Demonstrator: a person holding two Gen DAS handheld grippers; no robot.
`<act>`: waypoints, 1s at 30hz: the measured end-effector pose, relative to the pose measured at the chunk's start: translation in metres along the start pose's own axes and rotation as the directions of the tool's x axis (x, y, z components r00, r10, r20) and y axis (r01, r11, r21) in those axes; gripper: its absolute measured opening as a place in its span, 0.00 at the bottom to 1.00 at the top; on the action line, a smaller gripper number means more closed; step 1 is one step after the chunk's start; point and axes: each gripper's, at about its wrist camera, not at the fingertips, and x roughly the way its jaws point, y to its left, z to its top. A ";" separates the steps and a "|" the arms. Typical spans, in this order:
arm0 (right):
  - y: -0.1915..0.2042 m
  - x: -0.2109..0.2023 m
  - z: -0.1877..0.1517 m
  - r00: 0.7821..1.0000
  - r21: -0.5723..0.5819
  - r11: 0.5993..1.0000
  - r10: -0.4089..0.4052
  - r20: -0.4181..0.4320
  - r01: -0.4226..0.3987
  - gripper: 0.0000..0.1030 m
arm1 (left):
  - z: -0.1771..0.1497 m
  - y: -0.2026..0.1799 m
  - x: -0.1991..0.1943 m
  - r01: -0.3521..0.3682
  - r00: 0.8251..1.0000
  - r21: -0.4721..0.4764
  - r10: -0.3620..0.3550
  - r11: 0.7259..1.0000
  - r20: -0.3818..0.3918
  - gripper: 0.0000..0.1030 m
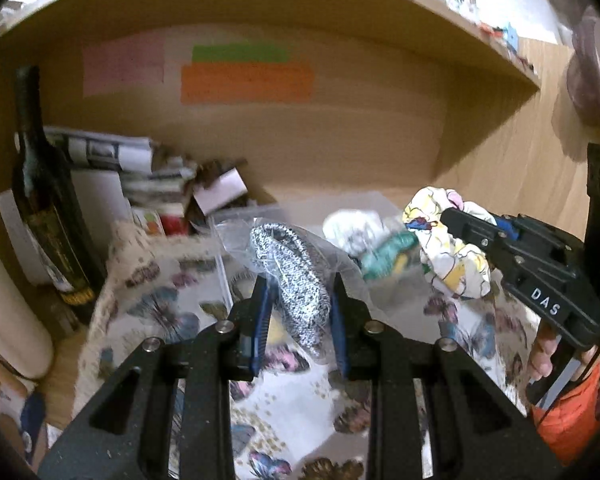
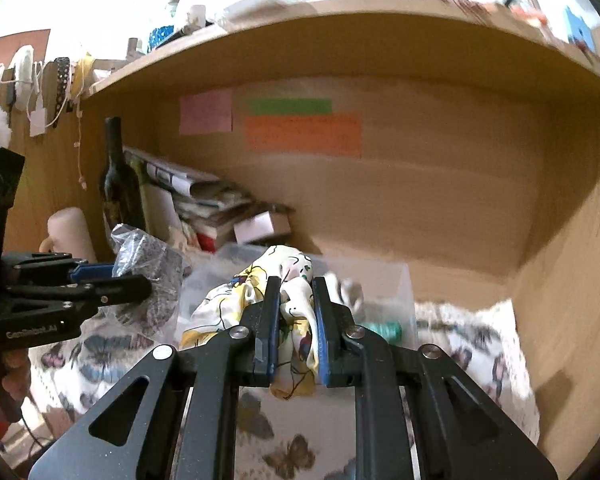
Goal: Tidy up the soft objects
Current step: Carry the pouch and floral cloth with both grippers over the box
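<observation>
Speckled knit bundle (image 1: pixel 300 280) in clear plastic is clamped by left hand-held gripper (image 1: pixel 299 312); floral cloth (image 2: pixel 288 300) is pinched by right hand-held gripper (image 2: pixel 296 320), over butterfly-print bench cover (image 1: pixel 172 288).

Am viewing wooden desk (image 2: pixel 460 276) under shelf. Butterfly-print cloth (image 1: pixel 172 300) is covering front. Clear plastic box (image 2: pixel 396 280) is sitting on cloth. Dark bottle (image 1: pixel 48 216), cream mug (image 2: pixel 70 232), paper stack (image 2: pixel 204 200) are standing at left rear.
</observation>
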 end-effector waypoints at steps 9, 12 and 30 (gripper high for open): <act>0.006 0.027 0.029 0.999 -0.025 1.000 0.001 0.035 -0.001 0.13 | 0.032 0.006 0.006 -0.045 0.997 0.007 0.045 0.999 0.069 0.27; 0.005 0.040 0.032 1.000 -0.021 1.000 0.000 0.021 0.000 0.13 | 0.039 0.011 0.021 -0.059 0.997 -0.010 0.059 0.998 0.051 0.27; -0.006 0.137 0.002 0.973 -0.024 0.999 0.014 -0.231 -0.020 0.14 | 0.032 0.028 0.130 -0.072 0.976 -0.046 0.061 0.996 -0.207 0.27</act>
